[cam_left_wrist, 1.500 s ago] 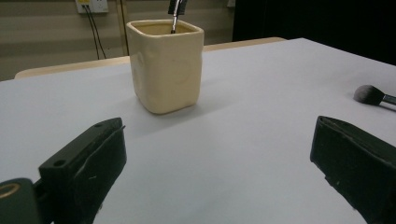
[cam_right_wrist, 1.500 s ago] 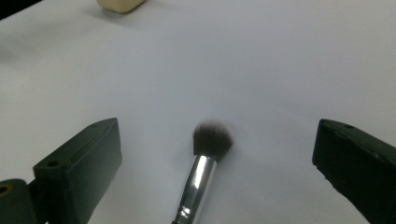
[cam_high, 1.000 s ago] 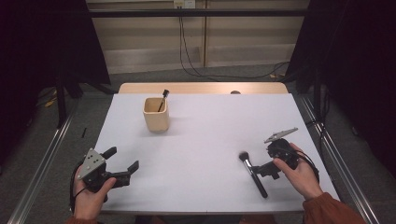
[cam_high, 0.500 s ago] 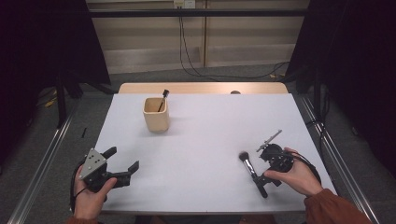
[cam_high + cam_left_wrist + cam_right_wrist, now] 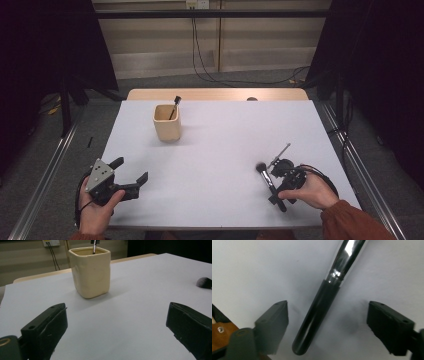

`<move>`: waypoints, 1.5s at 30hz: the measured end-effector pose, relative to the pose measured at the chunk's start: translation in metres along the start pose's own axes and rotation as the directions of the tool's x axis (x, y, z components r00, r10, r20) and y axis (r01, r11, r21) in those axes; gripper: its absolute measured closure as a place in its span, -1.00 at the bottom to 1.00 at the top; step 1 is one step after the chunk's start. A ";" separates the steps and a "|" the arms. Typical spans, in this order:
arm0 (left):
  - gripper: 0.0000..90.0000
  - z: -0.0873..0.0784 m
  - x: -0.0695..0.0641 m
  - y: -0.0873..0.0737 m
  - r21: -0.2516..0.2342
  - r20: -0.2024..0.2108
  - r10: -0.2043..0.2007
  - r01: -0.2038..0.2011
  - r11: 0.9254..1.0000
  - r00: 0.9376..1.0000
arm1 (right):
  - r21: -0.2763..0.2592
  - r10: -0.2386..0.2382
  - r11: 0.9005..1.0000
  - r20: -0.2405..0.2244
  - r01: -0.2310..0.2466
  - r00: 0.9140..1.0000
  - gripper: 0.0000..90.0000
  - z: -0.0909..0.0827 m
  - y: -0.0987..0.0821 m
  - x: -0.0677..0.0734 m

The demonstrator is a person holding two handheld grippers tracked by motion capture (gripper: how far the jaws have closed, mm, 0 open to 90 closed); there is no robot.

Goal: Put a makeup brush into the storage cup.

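A black makeup brush [image 5: 268, 179] with a chrome ferrule lies on the white table [image 5: 220, 150] at the front right, its bristle head pointing away from me. My right gripper [image 5: 278, 190] points down over its handle. In the right gripper view the dark handle [image 5: 319, 315] lies between the two jaws, which have just been closing and stand apart from it on both sides. My left gripper [image 5: 131, 171] rests open near the front left edge, nothing between its jaws [image 5: 115, 332]. A cream square cup [image 5: 166, 122] holds another brush [image 5: 175, 104].
The cup [image 5: 91, 272] stands straight ahead of the left gripper, with the lying brush's bristle head [image 5: 203, 282] far off at the right. A wooden strip [image 5: 215, 94] edges the table's far side. Metal rails [image 5: 350, 155] run along both sides.
The right hand has moved left and down, bringing its gripper over the brush handle, and its jaws have narrowed. The left hand and the cup have stayed put.
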State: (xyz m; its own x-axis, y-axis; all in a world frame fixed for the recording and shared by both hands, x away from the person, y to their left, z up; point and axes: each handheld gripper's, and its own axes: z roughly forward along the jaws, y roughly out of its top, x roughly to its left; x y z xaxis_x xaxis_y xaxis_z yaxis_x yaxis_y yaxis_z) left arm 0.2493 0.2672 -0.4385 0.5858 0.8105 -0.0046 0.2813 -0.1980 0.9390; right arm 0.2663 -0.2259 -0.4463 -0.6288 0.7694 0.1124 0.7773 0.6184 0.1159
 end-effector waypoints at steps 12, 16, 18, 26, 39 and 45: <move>-0.91 -0.001 0.001 0.000 0.000 -0.002 0.005 -0.005 1.000 1.000 | 0.066 -0.013 0.998 0.088 0.008 0.996 -0.32 0.006 0.005 0.009; -0.91 -0.001 0.001 0.000 0.000 -0.005 0.007 -0.007 1.000 1.000 | 0.091 0.003 0.996 0.092 -0.011 0.996 -0.25 0.006 0.007 0.011; -0.91 -0.001 0.001 0.000 0.004 -0.004 0.010 -0.010 1.000 1.000 | 0.089 0.006 0.996 0.090 -0.014 0.996 -0.20 0.006 0.007 0.012; -0.91 0.000 -0.001 0.000 0.002 -0.001 0.012 -0.012 1.000 1.000 | 0.091 -0.011 0.996 0.081 0.004 0.997 0.11 0.004 0.006 0.015; -0.91 0.001 -0.001 0.000 0.006 -0.010 0.018 -0.018 1.000 1.000 | 0.097 0.024 0.995 0.076 -0.032 0.997 0.53 0.001 0.007 0.007; -0.91 0.000 -0.001 0.000 0.011 -0.011 0.028 -0.028 1.000 1.000 | 0.100 0.054 0.993 0.068 -0.060 0.996 0.69 0.000 0.007 0.003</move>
State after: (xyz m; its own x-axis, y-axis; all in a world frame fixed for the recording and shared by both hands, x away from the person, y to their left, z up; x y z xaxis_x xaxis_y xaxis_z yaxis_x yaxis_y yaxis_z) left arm 0.2491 0.2665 -0.4387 0.5852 0.8105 0.0251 0.2734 -0.2264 0.9349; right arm 0.2698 -0.2193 -0.4456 -0.5834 0.8106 0.0509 0.8119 0.5837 0.0101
